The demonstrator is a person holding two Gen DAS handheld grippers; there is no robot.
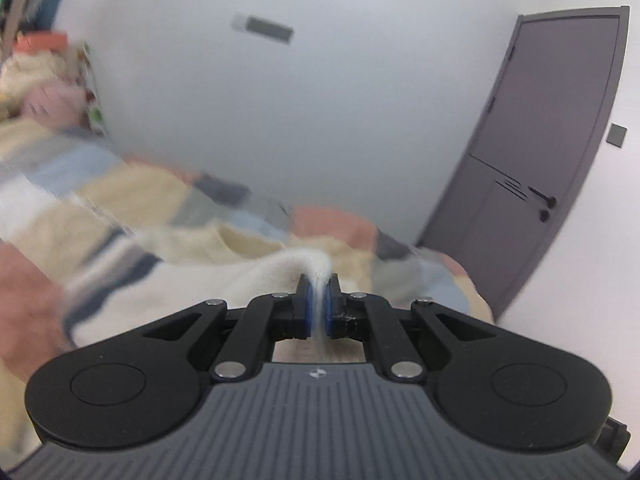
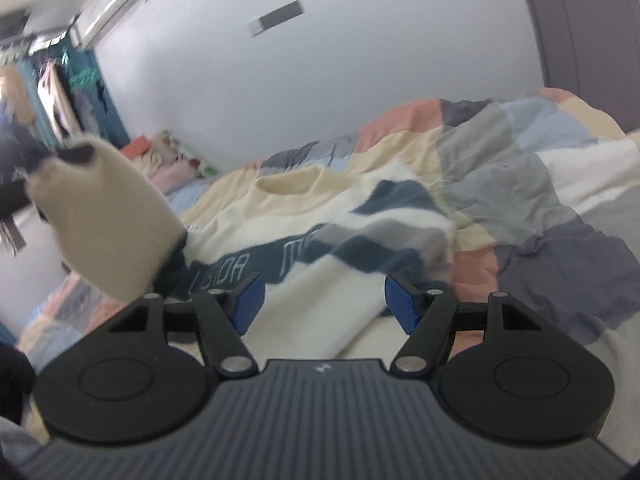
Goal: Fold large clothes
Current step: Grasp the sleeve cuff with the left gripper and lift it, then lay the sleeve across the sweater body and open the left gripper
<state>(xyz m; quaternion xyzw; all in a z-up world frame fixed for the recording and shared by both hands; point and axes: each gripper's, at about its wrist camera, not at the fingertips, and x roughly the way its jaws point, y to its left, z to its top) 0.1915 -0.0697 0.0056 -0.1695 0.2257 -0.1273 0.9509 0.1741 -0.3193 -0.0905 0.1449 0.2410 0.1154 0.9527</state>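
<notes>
Left claw [image 1: 318,300] clenched on cream sleeve [image 2: 108,220], lifted beside sweater [image 2: 320,248] spread on quilt [image 2: 540,184] of bed. Right claw [image 2: 324,304] released, above sweater. Door [image 1: 540,152], wall [image 1: 320,120] beyond; clutter far left.

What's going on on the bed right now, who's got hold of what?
A person is folding a cream sweater with dark teal stripes, spread on a patchwork quilt. The left gripper is shut on a pinch of the cream fabric, and the right wrist view shows a cream sleeve lifted off the bed. The right gripper hovers open above the sweater's body, holding nothing. One sleeve already lies folded across the chest.
</notes>
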